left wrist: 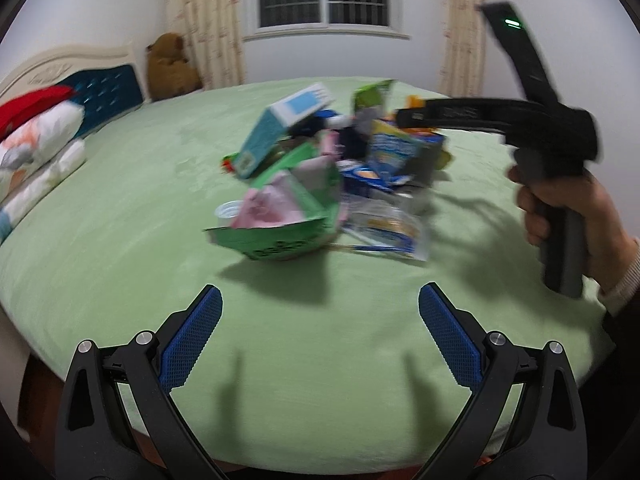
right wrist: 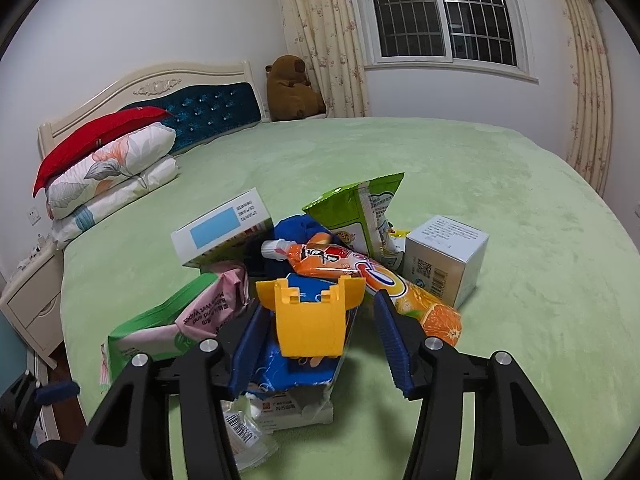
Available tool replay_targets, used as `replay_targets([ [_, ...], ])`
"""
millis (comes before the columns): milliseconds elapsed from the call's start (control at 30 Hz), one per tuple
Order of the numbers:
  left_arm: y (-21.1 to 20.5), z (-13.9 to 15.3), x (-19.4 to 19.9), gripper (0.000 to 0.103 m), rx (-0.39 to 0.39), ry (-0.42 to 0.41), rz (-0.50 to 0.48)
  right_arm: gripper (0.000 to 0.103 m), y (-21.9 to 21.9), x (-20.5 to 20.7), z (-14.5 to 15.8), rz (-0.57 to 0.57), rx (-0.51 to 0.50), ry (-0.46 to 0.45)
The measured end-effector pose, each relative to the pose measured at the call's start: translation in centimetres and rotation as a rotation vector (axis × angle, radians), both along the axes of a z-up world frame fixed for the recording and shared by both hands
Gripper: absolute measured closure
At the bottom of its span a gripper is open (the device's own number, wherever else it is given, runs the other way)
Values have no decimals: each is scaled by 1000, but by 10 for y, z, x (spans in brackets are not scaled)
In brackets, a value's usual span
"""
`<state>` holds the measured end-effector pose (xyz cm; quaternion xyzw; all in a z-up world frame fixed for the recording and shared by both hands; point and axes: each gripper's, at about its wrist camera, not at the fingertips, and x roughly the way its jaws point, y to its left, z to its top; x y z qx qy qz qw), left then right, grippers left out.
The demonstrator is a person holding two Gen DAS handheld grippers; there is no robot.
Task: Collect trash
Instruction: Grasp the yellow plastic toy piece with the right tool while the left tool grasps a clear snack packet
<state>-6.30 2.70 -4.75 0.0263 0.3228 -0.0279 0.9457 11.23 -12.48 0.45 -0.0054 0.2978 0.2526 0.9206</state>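
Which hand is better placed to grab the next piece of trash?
Right. The right gripper is already in the trash pile, its fingers either side of a yellow plastic piece. The left gripper is open over bare green bedspread, short of the pile.

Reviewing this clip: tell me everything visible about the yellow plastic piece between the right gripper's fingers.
The yellow plastic piece looks like hard, glossy moulded plastic: a flat tapering body widening at the top into two side wings, with small notched clips along the upper edge. It sits tilted on top of the trash pile, over a blue wrapper, with the orange pouch just behind. It lies between the right gripper's blue pads; the left pad looks against its edge, while a gap shows at the right pad.
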Motion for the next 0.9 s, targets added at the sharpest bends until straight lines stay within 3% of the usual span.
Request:
replay_targets([
  [167, -19, -2, -5, 7, -13, 0, -89, 57, -3, 5, 1, 9, 24, 9],
  [400, -40, -8, 0, 7, -20, 26, -135, 58, -5, 1, 2, 22, 47, 3],
  [600, -56, -13, 5, 7, -54, 48, -163, 58, -18, -19, 16, 19, 77, -54],
  [800, -56, -25, 39, 7, -149, 136, -67, 58, -46, -38, 28, 4, 101, -99],
  [900, -53, -33, 60, 7, -135, 188, 23, 58, -62, -40, 28, -12, 111, -101],
])
